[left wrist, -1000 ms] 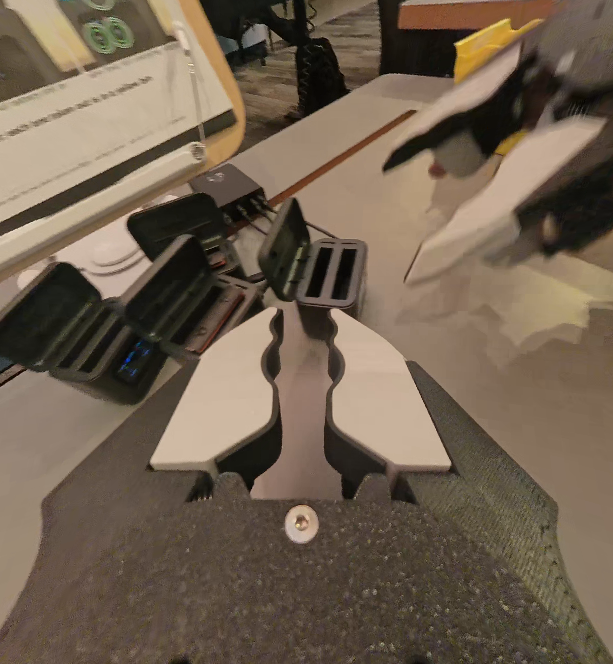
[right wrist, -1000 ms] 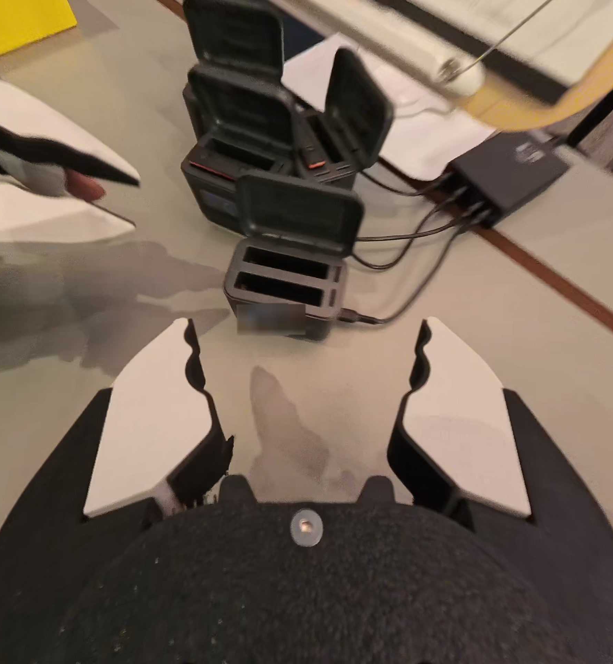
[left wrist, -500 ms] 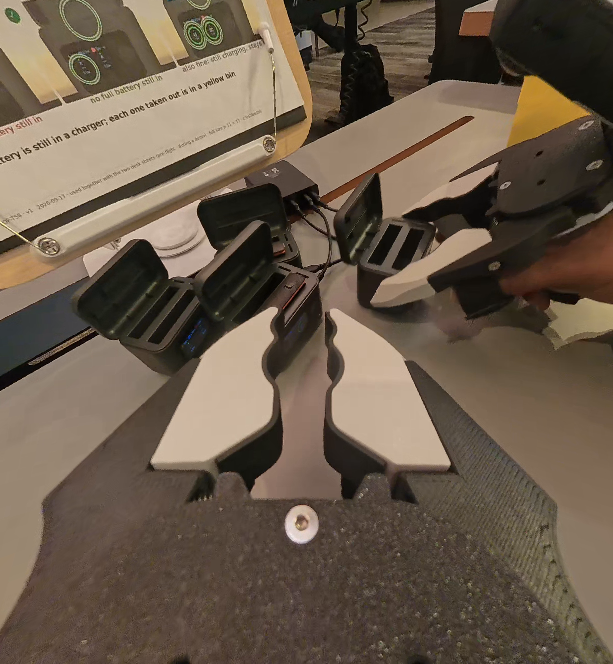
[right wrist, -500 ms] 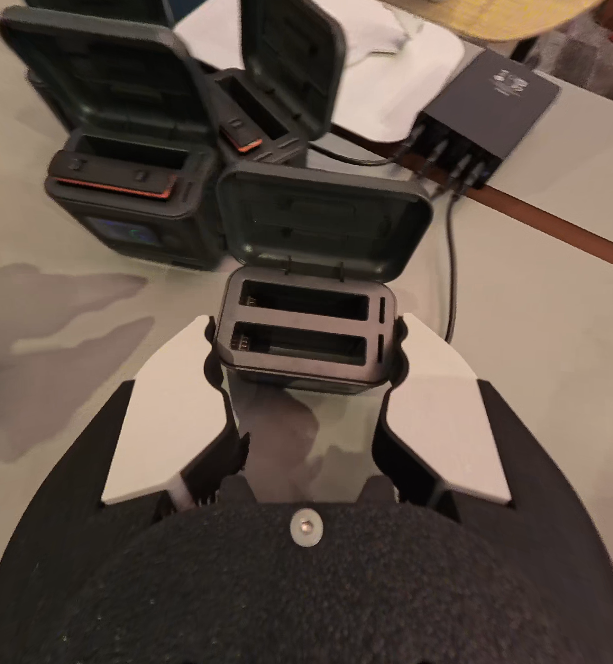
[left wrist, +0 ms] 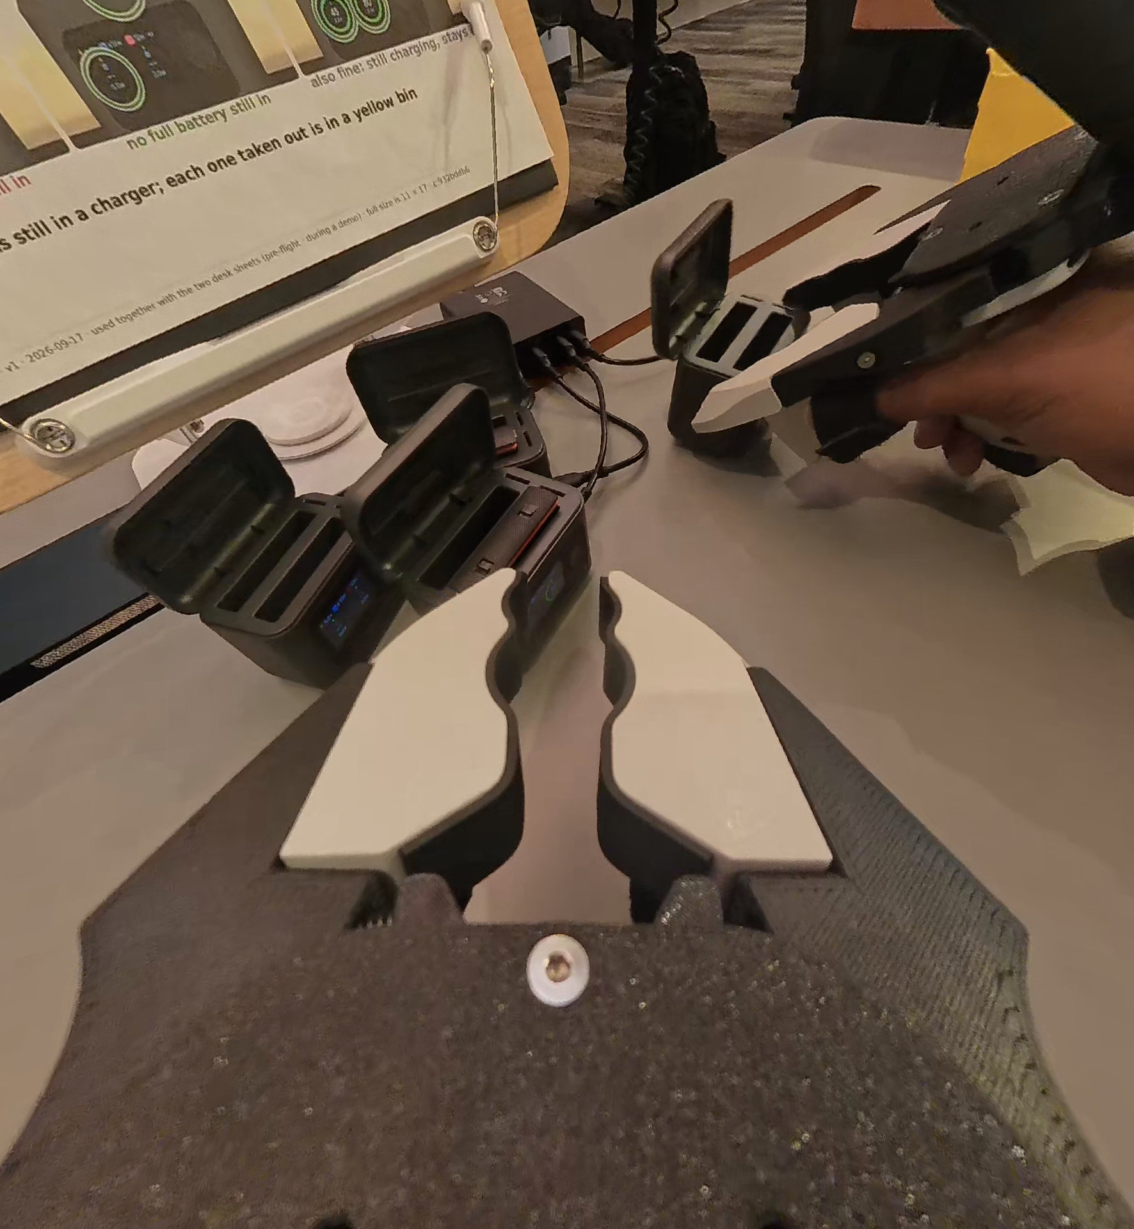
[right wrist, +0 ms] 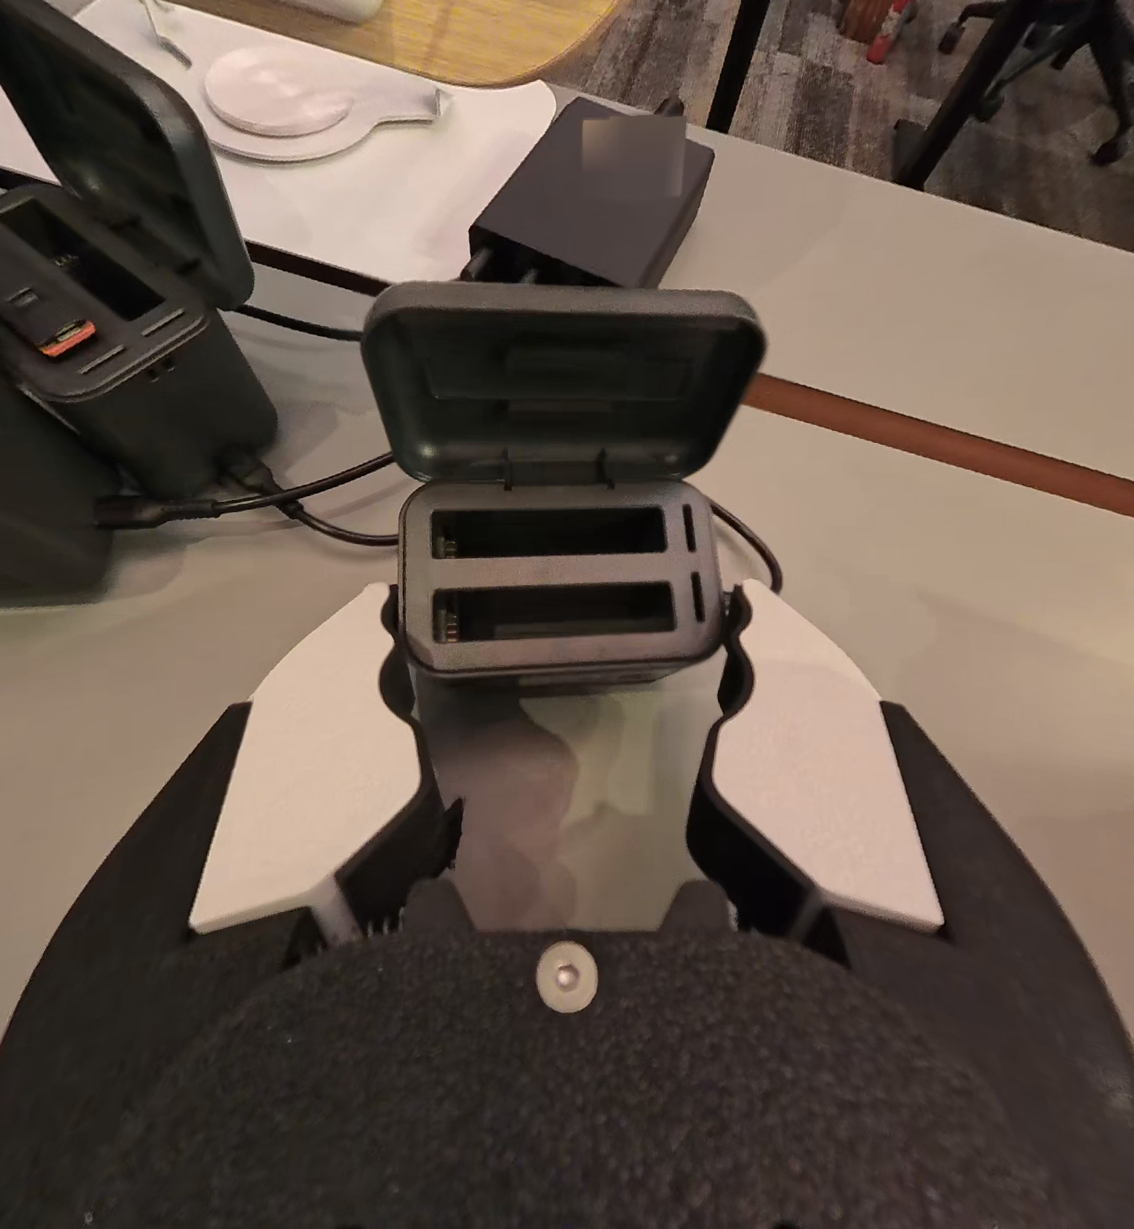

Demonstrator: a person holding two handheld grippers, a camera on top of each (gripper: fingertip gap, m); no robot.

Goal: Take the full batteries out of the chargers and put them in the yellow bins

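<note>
Four black chargers stand lid-open on the grey table (left wrist: 883, 665). My right gripper (right wrist: 561, 598) is shut on the sides of the rightmost charger (right wrist: 551, 565), whose two slots are empty; it also shows in the left wrist view (left wrist: 730, 346). My left gripper (left wrist: 554, 585) is shut and empty, just in front of the middle charger (left wrist: 484, 532), which holds a red-edged battery (left wrist: 541, 509). The back charger (left wrist: 444, 392) holds an orange-tabbed battery (right wrist: 66, 339). The left charger (left wrist: 238, 552) has empty slots and a lit screen. A corner of a yellow bin (left wrist: 1016, 113) shows at the far right.
A black power hub (left wrist: 518, 312) (right wrist: 591, 199) feeds the chargers through cables (left wrist: 604, 432). A printed sign on a wooden stand (left wrist: 218, 166) leans over the left chargers. A white round pad (right wrist: 278, 100) lies behind. A person's hand (left wrist: 1050, 399) holds the right gripper. The black power hub (left wrist: 518, 312) is about 15 centimetres from my right fingertips and 30 centimetres from my left.
My right gripper came in from the right, closed around the empty charger and carried it away from the other chargers. My left gripper stayed shut and drew back slightly.
</note>
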